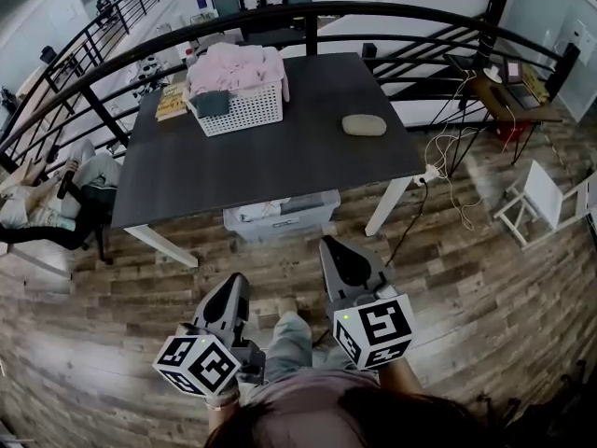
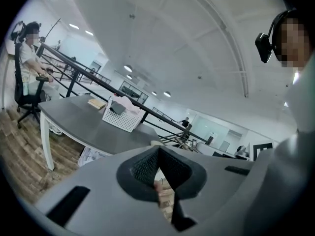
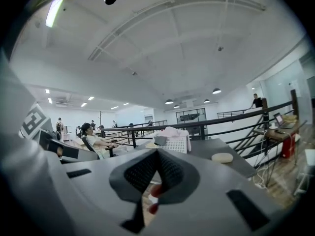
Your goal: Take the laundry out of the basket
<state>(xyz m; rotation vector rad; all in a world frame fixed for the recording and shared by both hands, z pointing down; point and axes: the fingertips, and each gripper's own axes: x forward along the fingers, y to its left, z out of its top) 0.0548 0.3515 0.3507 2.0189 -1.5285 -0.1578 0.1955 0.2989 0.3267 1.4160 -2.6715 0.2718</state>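
Note:
A white perforated laundry basket (image 1: 239,106) stands at the far left of a dark table (image 1: 280,157), heaped with pink and white laundry (image 1: 235,66) and a grey piece (image 1: 212,103) at its front. The basket also shows in the left gripper view (image 2: 121,117) and the right gripper view (image 3: 173,143). Both grippers hang well short of the table, over the wooden floor near my body. My left gripper (image 1: 233,287) is shut, its pads meeting with nothing between them. My right gripper (image 1: 338,253) is shut and empty too.
A beige oval object (image 1: 364,125) lies on the table's right half. A book (image 1: 172,102) lies left of the basket. A storage bin (image 1: 283,215) sits under the table. A black railing (image 1: 308,17) runs behind it. A seated person (image 1: 47,203) is at the left; cables (image 1: 448,171) at the right.

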